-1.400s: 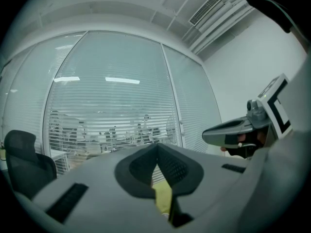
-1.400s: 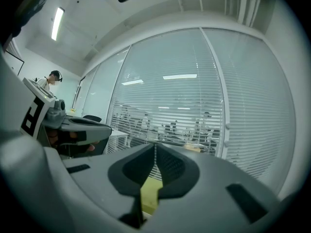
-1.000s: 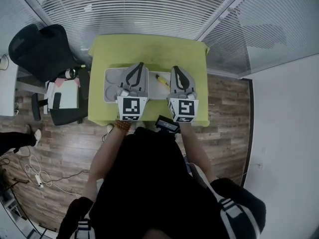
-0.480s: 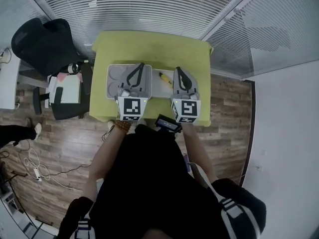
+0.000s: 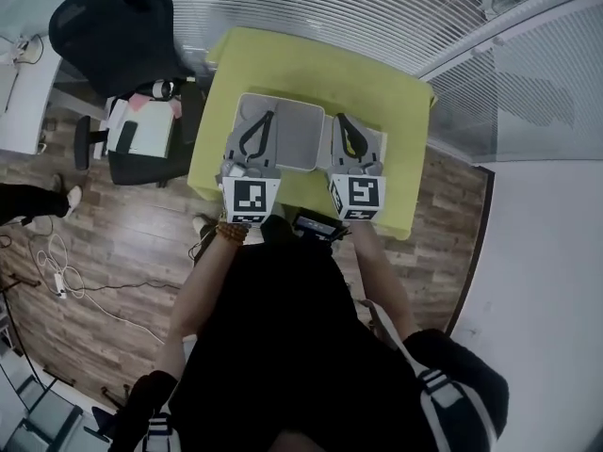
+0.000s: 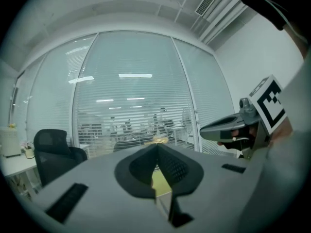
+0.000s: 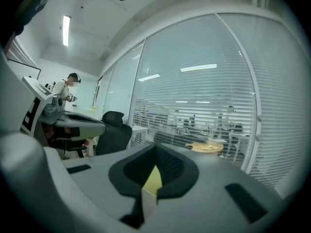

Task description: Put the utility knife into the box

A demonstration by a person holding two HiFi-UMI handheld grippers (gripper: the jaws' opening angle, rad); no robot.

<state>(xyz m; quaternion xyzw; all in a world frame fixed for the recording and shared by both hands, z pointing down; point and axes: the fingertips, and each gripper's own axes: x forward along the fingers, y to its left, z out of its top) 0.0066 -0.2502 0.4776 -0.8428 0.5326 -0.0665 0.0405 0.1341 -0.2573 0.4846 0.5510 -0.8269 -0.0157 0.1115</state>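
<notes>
In the head view a grey box [image 5: 300, 128] with moulded compartments lies on the lime-green table [image 5: 377, 88]. My left gripper [image 5: 269, 116] hangs over the box's front left part, shut and empty. My right gripper [image 5: 341, 119] is over the box's right end, also shut. A yellow sliver [image 5: 351, 143] shows inside the loop of its jaws; it looks like the utility knife, mostly hidden. Both gripper views point level, out over the table. The left gripper [image 6: 156, 148] and right gripper [image 7: 155, 147] each show their tips meeting with nothing held.
A black office chair [image 5: 113, 26] and a seat with papers [image 5: 141, 132] stand left of the table. A black device [image 5: 317, 226] sits at the table's front edge. Glass walls with blinds [image 5: 311, 8] stand behind it. Cables [image 5: 52, 285] lie on the wood floor.
The head view has swung, so the table sits higher and further right. The yellow knife, plainly seen between the grippers before, is now mostly behind the right gripper. Both grippers stay shut.
</notes>
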